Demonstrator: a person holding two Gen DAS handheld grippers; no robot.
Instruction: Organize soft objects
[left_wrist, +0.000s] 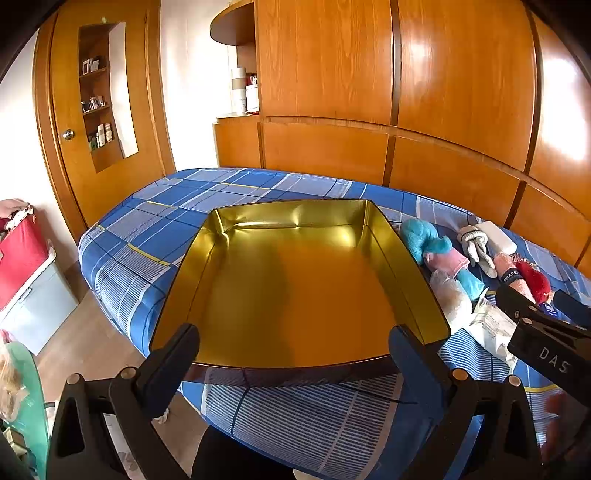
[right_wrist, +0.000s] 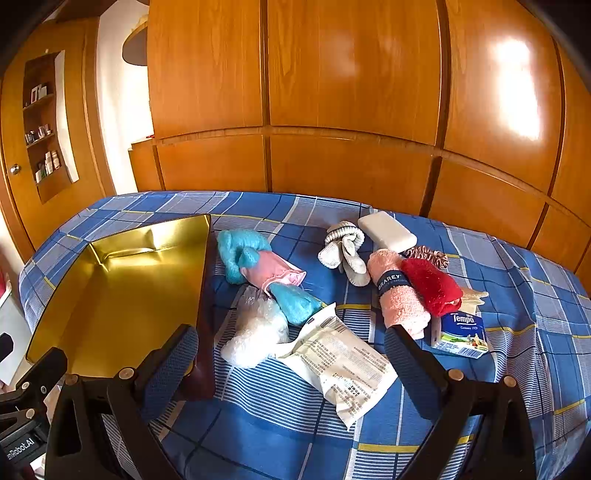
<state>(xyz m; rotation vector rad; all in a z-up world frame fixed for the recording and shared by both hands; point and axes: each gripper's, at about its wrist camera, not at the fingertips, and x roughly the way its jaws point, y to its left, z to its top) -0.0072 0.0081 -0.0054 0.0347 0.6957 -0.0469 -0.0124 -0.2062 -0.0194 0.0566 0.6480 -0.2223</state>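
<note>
An empty gold metal tray (left_wrist: 413, 280) (right_wrist: 110, 295) lies on the blue plaid bed. My left gripper (left_wrist: 295, 347) stands open at the tray's near rim, holding nothing. Right of the tray lie soft items: a blue and pink plush sock (right_wrist: 266, 269), a white fluffy bundle (right_wrist: 255, 332), white socks (right_wrist: 345, 251), a rolled pink towel (right_wrist: 399, 295), a red cloth (right_wrist: 432, 284) and a white wipes packet (right_wrist: 343, 362). My right gripper (right_wrist: 291, 350) hangs open just above the wipes packet, with nothing between its fingers.
A white soap-like block (right_wrist: 388, 229), a striped scrunchie (right_wrist: 428, 254) and a Tempo tissue pack (right_wrist: 461, 332) lie by the towel. Wooden wardrobe panels (right_wrist: 332, 92) back the bed. A red bag (left_wrist: 18, 251) on a grey box stands on the floor at left.
</note>
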